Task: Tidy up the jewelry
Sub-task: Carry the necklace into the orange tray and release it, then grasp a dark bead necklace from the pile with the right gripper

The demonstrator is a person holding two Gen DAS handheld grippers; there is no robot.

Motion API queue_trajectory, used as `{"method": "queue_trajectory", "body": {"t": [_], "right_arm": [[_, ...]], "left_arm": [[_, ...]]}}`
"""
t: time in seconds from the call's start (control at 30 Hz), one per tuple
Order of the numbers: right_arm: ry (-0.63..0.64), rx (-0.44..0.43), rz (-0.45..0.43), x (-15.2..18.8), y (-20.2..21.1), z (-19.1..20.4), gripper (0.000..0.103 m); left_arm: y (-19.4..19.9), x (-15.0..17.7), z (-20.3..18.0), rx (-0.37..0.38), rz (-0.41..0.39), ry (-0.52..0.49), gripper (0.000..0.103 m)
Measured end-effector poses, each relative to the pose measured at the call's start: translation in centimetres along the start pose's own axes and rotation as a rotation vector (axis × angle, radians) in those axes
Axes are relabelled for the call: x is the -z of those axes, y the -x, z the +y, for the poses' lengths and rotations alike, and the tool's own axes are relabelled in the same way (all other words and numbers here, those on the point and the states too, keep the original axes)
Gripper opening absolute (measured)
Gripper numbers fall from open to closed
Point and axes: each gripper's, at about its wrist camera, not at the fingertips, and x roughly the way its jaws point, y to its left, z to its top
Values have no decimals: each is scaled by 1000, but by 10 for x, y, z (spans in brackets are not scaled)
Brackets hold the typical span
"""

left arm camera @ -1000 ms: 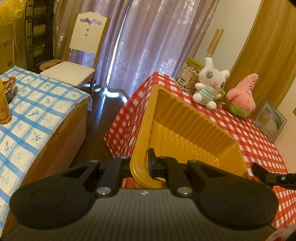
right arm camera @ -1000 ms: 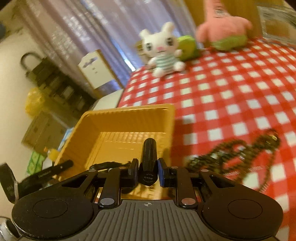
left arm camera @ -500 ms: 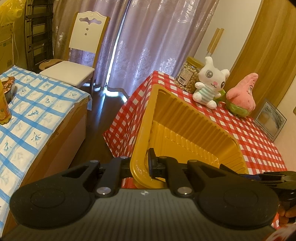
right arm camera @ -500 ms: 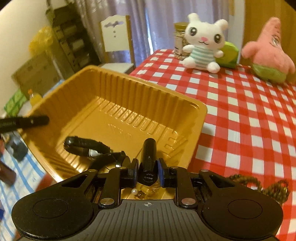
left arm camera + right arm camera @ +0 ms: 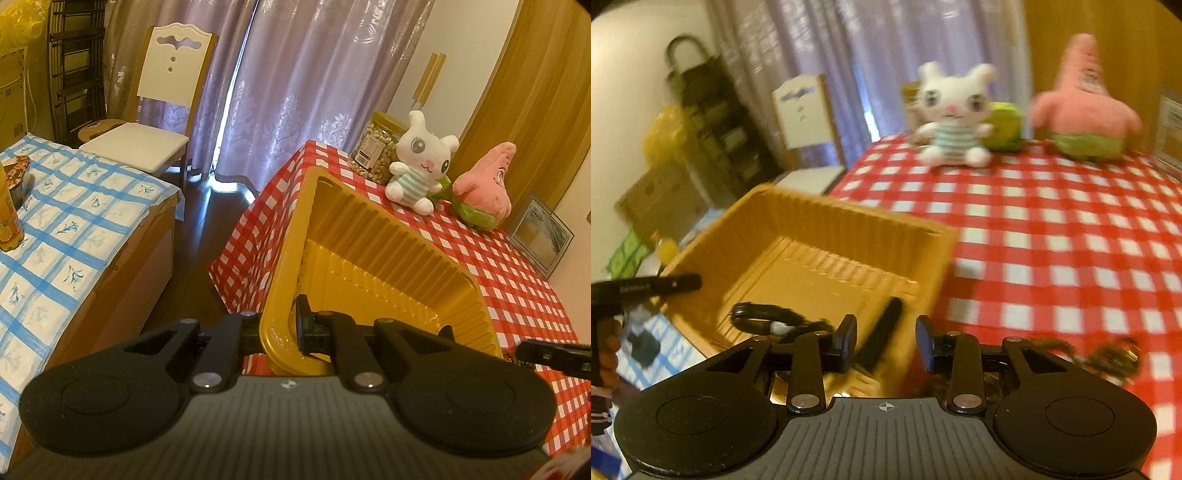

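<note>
A yellow ribbed plastic tray (image 5: 369, 258) sits at the near corner of the red checked table (image 5: 498, 266). My left gripper (image 5: 291, 328) is shut on the tray's near rim. In the right wrist view the tray (image 5: 820, 243) holds a black stick (image 5: 881, 332) and a dark bracelet (image 5: 764, 317). My right gripper (image 5: 886, 343) is open and empty just above the tray's near right corner. A dark bead necklace (image 5: 1108, 356) lies on the cloth to the right of it.
A white bunny plush (image 5: 417, 170), a pink star plush (image 5: 480, 192), a nut jar (image 5: 376, 147) and a picture frame (image 5: 543, 236) stand at the table's far side. A white chair (image 5: 147, 122) and a blue checked table (image 5: 55, 221) are to the left.
My right gripper has opened and let the black stick drop into the tray, then drawn back to the right. The left gripper keeps its hold on the tray rim.
</note>
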Motion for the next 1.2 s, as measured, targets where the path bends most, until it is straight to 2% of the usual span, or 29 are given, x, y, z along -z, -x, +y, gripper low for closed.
{"method": "queue_trajectory", "body": {"t": [0.23,0.37,0.6,0.9,1.07,1.13,1.2], "right_arm": [[-158,125,66,32,32,-64,36],[-196,131,88,41,39,-77,36],[-138,87,103,41,24,-60,36],[52,153,107,34,-12,-47,35],[82,155,128,34,-28,-48,35],[91,150,128,34,-31,-47,30],[97,143,133,32,-33,-46,16]], "left_arm": [[0,0,0,1,3,-2,9],[1,-1,1,1,6,-3,9],[9,0,6,-20,-1,5,8],[18,0,16,-45,-11,25,8],[18,-1,17,-46,-13,31,8],[18,-1,17,-46,-12,31,8],[18,-1,17,-46,-12,31,8]]}}
